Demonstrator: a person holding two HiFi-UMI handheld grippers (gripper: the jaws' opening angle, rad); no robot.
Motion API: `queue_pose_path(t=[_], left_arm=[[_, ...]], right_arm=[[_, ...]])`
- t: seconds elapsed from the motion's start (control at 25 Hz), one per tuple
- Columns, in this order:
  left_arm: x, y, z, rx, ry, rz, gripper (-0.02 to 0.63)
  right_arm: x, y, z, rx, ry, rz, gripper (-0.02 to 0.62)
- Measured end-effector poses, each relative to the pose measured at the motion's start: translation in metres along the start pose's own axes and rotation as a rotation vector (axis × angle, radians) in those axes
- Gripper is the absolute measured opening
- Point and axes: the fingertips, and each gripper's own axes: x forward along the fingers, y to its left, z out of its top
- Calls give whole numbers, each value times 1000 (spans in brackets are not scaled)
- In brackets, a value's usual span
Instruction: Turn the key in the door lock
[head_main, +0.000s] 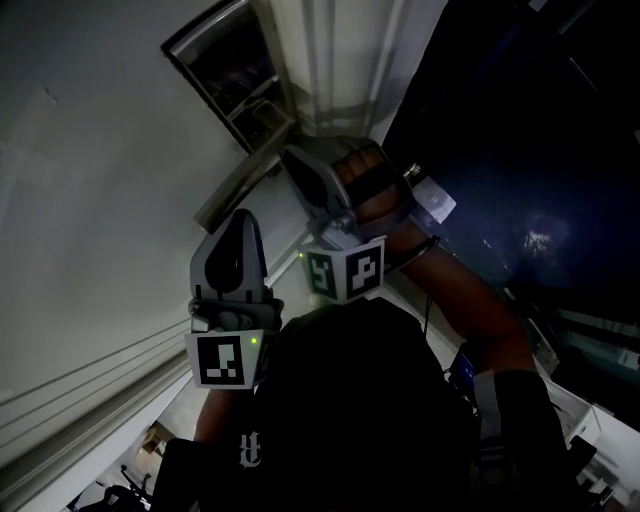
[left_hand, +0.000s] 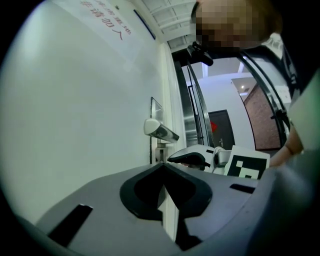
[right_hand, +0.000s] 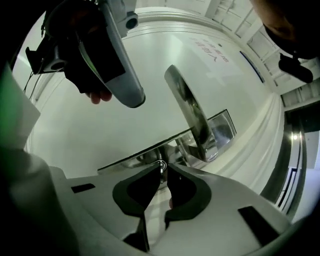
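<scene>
the right tool is clamped on the key, which sits in the door lock just under the lever handle. the left tool hangs nearby, jaws together, empty.

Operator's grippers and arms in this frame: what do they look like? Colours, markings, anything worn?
The left claw and right claw are grey moulded shells tapering to rounded tips, with black pads inside. Each carries a white cube with black square markers; a green light glows beside the left one. Black straps cross the right hand.
</scene>
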Motion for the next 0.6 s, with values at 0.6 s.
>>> queue_pose_path(t=[0.6], left_arm=[[9,-6,2,39,-2,-19,6]], right_arm=[[4,-9,-7,1070,-45,235,20]])
